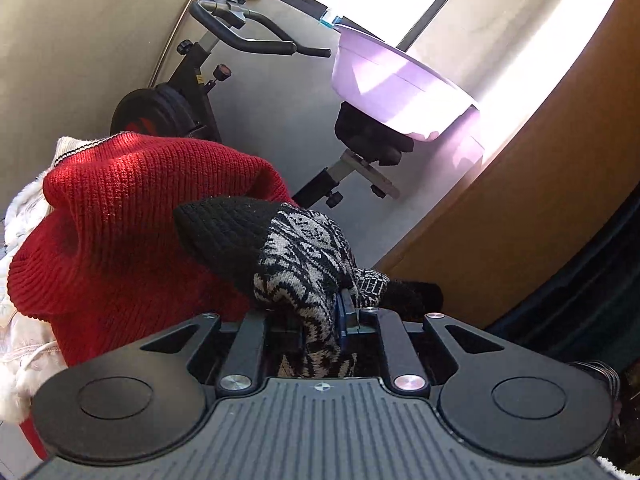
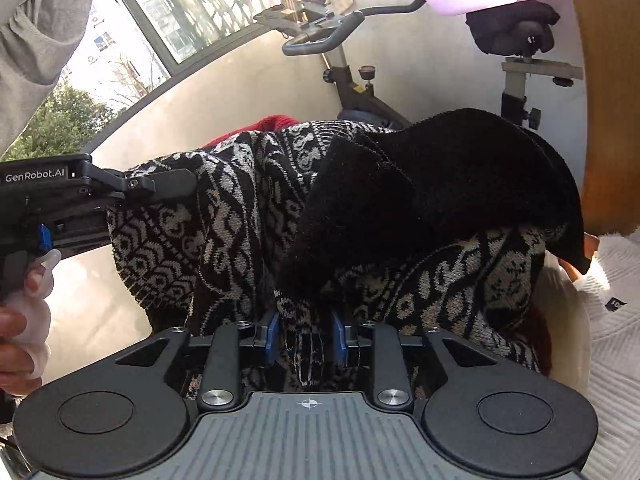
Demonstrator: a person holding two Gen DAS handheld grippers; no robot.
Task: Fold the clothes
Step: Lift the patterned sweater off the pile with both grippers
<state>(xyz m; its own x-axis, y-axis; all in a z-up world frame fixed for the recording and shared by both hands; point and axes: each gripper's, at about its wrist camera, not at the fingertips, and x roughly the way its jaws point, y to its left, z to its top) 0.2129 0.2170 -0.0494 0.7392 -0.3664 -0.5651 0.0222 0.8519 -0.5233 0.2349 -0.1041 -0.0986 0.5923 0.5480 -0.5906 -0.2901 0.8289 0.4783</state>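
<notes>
Left hand-held gripper (image 1: 320, 320) clamped on patterned sweater (image 1: 304, 256) | right hand-held gripper (image 2: 306, 338) pinching same sweater's fold

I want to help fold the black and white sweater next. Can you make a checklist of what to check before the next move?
1. Left gripper pinching the patterned sweater: ok.
2. Right gripper pinching the same sweater: ok.
3. Sweater spread flat between the grippers: not ok, it hangs bunched.
4. Black trim smoothed out: not ok, it is flopped over.
5. Red sweater out of the way: not ok, it sits right behind.
6. Flat spot for laying it down: cannot tell.
</notes>
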